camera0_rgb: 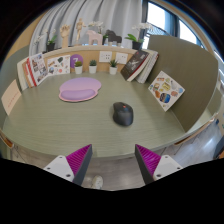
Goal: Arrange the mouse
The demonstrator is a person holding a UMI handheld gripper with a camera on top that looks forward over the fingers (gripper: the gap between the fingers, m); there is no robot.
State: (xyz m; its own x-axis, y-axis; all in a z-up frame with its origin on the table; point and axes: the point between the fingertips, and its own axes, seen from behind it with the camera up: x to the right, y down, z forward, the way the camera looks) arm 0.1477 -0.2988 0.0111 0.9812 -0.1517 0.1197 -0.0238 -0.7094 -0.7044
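Note:
A dark grey computer mouse (122,113) lies on the greenish table (60,125), well ahead of my fingers and a little right of centre. A round lilac mouse pad (79,90) lies further back and to the left of the mouse, apart from it. My gripper (113,160) hovers near the table's front edge with its two magenta-padded fingers (76,160) spread wide apart and nothing between them.
Books and picture cards (40,68) lean along the back wall, with small potted plants (93,66) among them. More picture books (165,91) lean on the right side panel. Windows show beyond the back wall.

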